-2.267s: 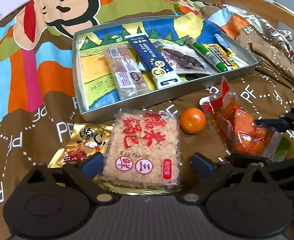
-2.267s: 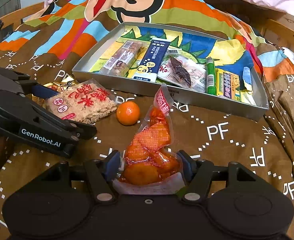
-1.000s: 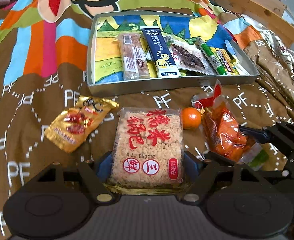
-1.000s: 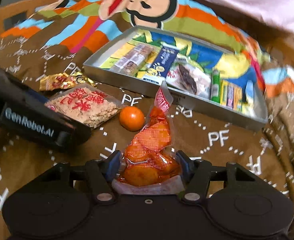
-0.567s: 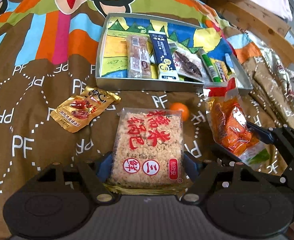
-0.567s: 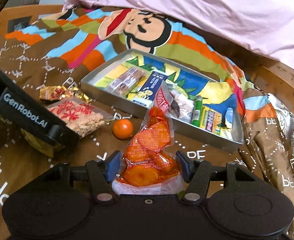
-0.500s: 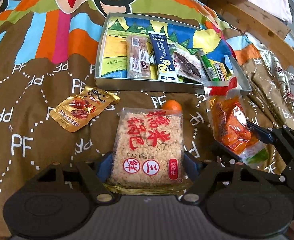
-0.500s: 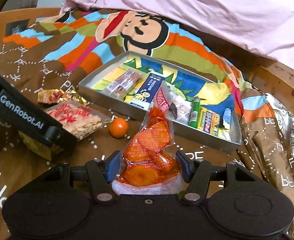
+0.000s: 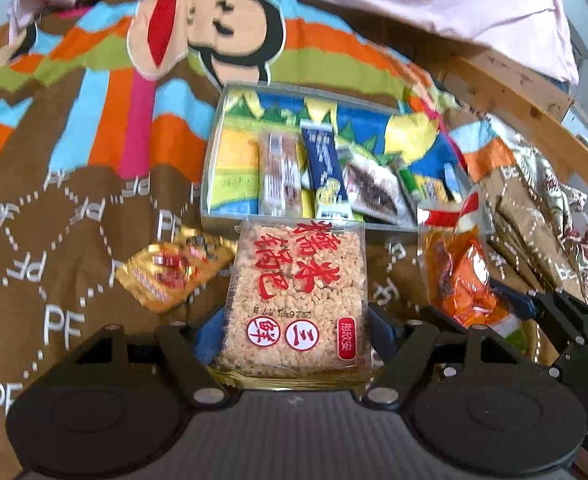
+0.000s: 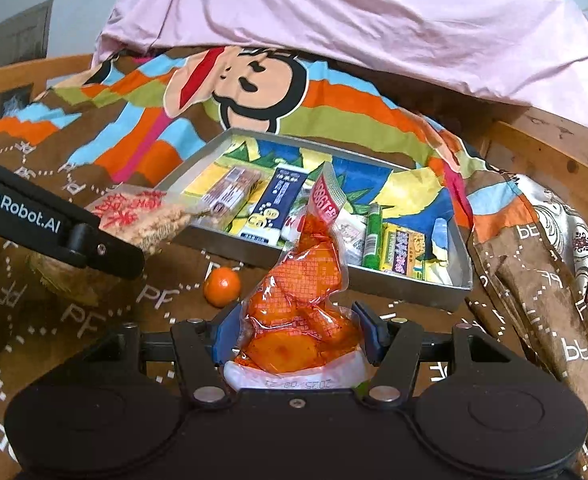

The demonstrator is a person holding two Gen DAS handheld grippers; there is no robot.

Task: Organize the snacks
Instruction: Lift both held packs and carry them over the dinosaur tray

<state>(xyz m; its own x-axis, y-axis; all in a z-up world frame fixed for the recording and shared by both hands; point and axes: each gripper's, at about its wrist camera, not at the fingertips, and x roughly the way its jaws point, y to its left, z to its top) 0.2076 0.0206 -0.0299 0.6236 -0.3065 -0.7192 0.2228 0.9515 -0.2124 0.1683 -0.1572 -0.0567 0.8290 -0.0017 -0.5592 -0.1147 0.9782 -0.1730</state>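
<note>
Both grippers are clamped: left gripper point(image 9: 294, 322) on my square rice-cracker pack point(image 9: 299, 294), right gripper point(image 10: 296, 330) on the orange vacuum pouch point(image 10: 300, 304); the shallow grey tin tray point(image 10: 410, 286) lies straight ahead, its long side across my path.

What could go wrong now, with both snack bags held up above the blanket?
1. The orange snack pouch is pinched only at its bottom end by the right tool, so it might flop or slip out.
2. The tray already holds a row of snacks, so the rice cracker pack in the left tool might land on top of them.
3. The small orange lies loose on the soft blanket and might roll if bumped.
</note>
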